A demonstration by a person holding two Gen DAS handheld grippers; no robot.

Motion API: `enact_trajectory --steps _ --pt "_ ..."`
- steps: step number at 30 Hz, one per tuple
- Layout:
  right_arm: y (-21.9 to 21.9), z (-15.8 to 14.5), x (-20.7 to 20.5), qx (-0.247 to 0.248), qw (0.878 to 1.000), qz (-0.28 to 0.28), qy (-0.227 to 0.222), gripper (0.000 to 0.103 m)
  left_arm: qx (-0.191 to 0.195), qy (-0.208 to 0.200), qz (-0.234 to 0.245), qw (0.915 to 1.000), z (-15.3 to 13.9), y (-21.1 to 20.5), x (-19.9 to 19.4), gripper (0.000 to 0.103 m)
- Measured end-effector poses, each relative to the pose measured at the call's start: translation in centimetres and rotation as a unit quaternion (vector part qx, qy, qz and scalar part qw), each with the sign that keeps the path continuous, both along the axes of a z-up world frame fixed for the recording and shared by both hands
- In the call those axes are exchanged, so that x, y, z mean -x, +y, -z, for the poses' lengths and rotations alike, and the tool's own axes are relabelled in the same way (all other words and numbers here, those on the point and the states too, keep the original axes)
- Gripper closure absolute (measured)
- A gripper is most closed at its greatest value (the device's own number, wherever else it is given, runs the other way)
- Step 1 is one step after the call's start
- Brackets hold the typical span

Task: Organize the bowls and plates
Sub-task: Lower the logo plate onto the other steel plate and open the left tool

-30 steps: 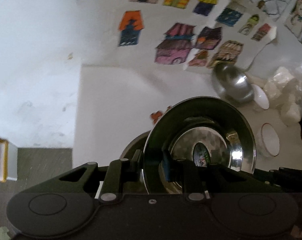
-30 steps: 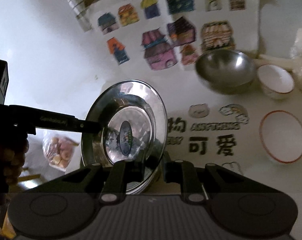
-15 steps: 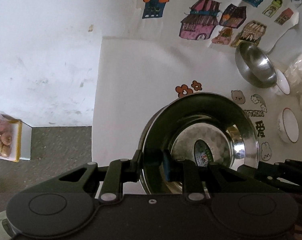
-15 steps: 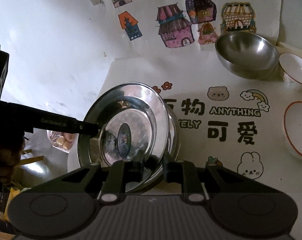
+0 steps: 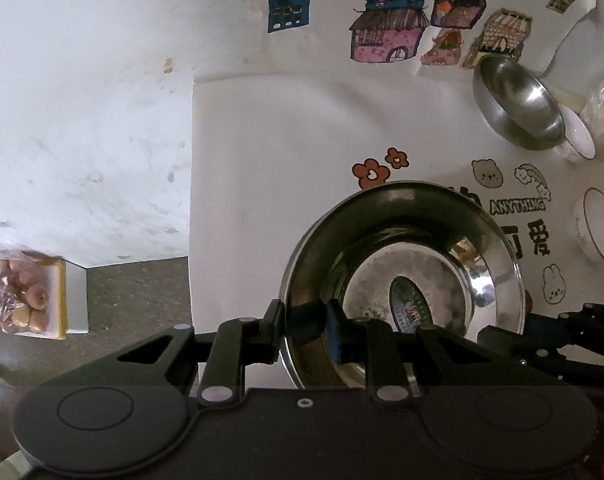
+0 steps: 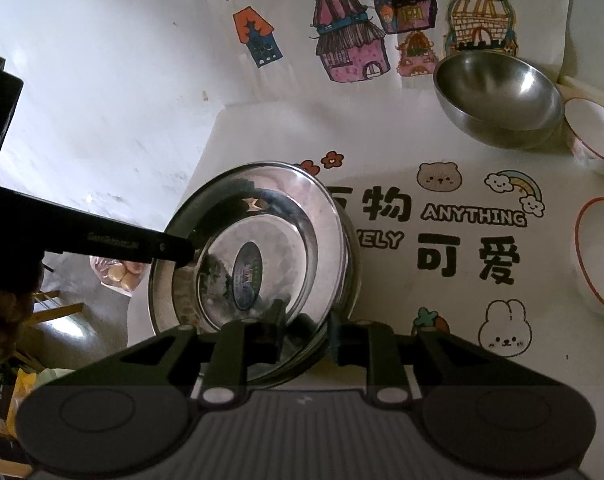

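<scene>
Steel plate: the shiny plate (image 6: 262,256) with an oval sticker in its well sits at the left end of the table, and it looks to rest on another steel dish whose rim shows at its right edge.
Left gripper: the left gripper (image 5: 304,334) is clamped on the plate's near rim, one finger outside, the blue pad inside.
Right gripper: the right gripper (image 6: 304,330) straddles the opposite rim and its jaws have just been easing apart; a gap shows by the right pad, so the pinch looks let go.
Steel bowl: a deep steel bowl (image 6: 498,96) stands far back, by the house drawings (image 6: 354,52).
White bowls: a red-rimmed bowl (image 6: 594,134) touches the steel bowl; another (image 6: 602,256) sits at the right edge.
Table: white cover (image 6: 462,320) printed with cartoons and lettering.
</scene>
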State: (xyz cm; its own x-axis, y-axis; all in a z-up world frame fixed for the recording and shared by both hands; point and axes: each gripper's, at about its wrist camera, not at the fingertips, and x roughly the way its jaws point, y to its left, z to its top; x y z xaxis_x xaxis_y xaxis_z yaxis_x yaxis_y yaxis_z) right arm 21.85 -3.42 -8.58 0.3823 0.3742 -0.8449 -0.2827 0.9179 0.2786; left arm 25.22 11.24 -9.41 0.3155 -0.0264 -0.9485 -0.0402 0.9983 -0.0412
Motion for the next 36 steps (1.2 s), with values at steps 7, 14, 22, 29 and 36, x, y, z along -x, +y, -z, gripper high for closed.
enact_trajectory --steps 7,14,22,29,36 --pt "0.1 0.0 0.0 0.002 1.000 -0.001 -0.001 0.077 -0.003 0.000 0.000 1.0000 0.0 -0.1 0.0 0.079" --pt "0.1 0.0 0.1 0.010 1.000 -0.002 -0.004 0.074 -0.001 0.000 0.003 1.0000 0.2 -0.6 0.0 0.080" --pt "-0.4 -0.1 0.3 0.011 1.000 0.002 -0.009 0.051 -0.002 -0.015 0.000 0.9999 -0.6 -1.0 -0.1 0.054" --pt "-1.7 -0.7 0.7 0.004 1.000 0.016 -0.020 0.020 0.008 -0.037 -0.011 0.9992 -1.4 -1.4 -0.4 0.015" --pt "-3.7 -1.6 1.5 -0.012 0.998 0.044 -0.040 0.000 0.006 -0.061 0.006 0.9981 -2.4 -3.0 -0.5 0.001"
